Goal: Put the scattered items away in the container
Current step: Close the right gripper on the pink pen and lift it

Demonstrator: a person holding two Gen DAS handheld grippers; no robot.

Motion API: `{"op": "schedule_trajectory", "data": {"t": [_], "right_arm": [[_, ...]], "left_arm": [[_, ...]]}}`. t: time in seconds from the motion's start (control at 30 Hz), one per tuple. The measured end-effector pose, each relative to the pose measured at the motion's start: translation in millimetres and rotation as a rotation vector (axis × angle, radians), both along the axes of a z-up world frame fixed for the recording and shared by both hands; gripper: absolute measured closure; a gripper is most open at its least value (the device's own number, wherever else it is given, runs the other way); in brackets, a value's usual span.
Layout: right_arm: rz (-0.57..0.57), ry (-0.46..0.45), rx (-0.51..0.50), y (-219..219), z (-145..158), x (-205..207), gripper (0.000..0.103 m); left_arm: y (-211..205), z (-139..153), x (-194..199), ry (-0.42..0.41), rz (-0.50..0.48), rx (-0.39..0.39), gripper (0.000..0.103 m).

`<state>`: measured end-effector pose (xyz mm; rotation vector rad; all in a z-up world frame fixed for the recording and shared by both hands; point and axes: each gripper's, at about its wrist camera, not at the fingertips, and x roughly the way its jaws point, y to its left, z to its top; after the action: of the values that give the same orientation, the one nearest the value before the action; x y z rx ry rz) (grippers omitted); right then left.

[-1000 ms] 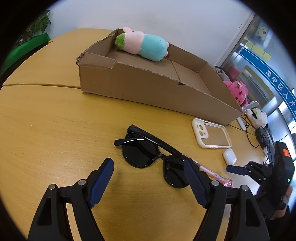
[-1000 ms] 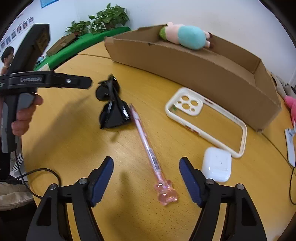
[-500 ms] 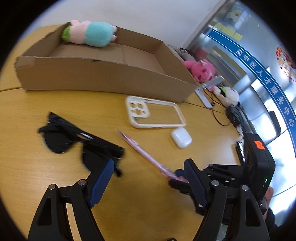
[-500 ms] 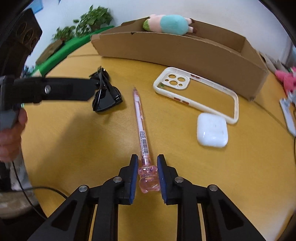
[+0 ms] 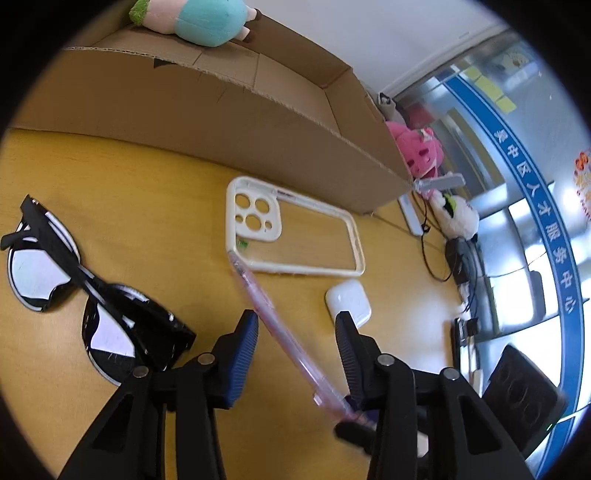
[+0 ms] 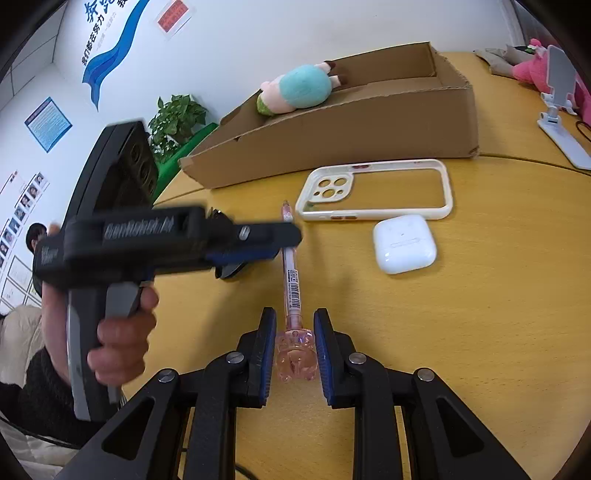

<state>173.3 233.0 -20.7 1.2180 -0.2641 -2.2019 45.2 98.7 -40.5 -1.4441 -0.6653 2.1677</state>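
Observation:
My right gripper [image 6: 294, 332] is shut on the bear-shaped end of the pink pen [image 6: 291, 273], holding it over the table. The pen [image 5: 273, 314] runs between the fingers of my left gripper [image 5: 297, 332], which is open around its shaft and not touching it. Black sunglasses [image 5: 92, 295] lie to the left, mostly hidden behind the left gripper in the right wrist view. A white phone case [image 5: 291, 232] [image 6: 376, 188] and a white earbud case [image 5: 347, 301] [image 6: 404, 243] lie on the table. The cardboard box [image 5: 207, 96] [image 6: 351, 122] holds a plush toy [image 5: 195, 18] [image 6: 295, 88].
Beyond the box's right end are pink [image 5: 421, 151] and white [image 5: 456, 218] plush toys, a white phone stand [image 6: 561, 110] and black cables [image 5: 432, 258]. A green plant [image 6: 177, 118] stands behind the table's far left.
My left gripper swung right from the sunglasses and narrowed its opening around the pen shaft. My right gripper, shut on the pen's bear end, lifted and turned it.

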Motion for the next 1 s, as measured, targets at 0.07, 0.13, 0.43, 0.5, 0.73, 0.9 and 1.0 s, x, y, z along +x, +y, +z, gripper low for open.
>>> {"op": "schedule_trajectory", "data": {"t": [0.07, 0.13, 0.43, 0.5, 0.73, 0.9, 1.0], "right_arm": [[0.017, 0.001, 0.000, -4.0, -1.2, 0.7, 0.080], [0.033, 0.003, -0.003, -8.0, -1.8, 1.4, 0.080], [0.123, -0.025, 0.018, -35.7, -10.2, 2.2, 0.080], [0.141, -0.024, 0.033, -45.5, -8.7, -1.1, 0.080], [0.192, 0.039, 0.061, -82.6, 19.4, -19.1, 0.081], [0.202, 0.080, 0.044, -98.4, 49.6, -45.8, 0.081], [0.214, 0.108, 0.042, -105.7, 68.4, -64.1, 0.081]], "left_arm": [[-0.8, -2.5, -3.3, -0.011, 0.001, 0.006, 0.075], [-3.0, -6.9, -5.4, -0.028, -0.012, 0.013, 0.088], [-14.3, 1.7, -5.4, -0.010, -0.013, 0.006, 0.093], [-15.0, 9.2, -5.7, 0.010, -0.016, -0.004, 0.095], [-30.3, 55.2, -13.9, 0.126, -0.011, -0.088, 0.095], [-42.6, 92.4, -34.3, 0.202, -0.002, -0.113, 0.095], [-45.1, 113.2, -51.3, 0.240, 0.002, -0.132, 0.095]]}}
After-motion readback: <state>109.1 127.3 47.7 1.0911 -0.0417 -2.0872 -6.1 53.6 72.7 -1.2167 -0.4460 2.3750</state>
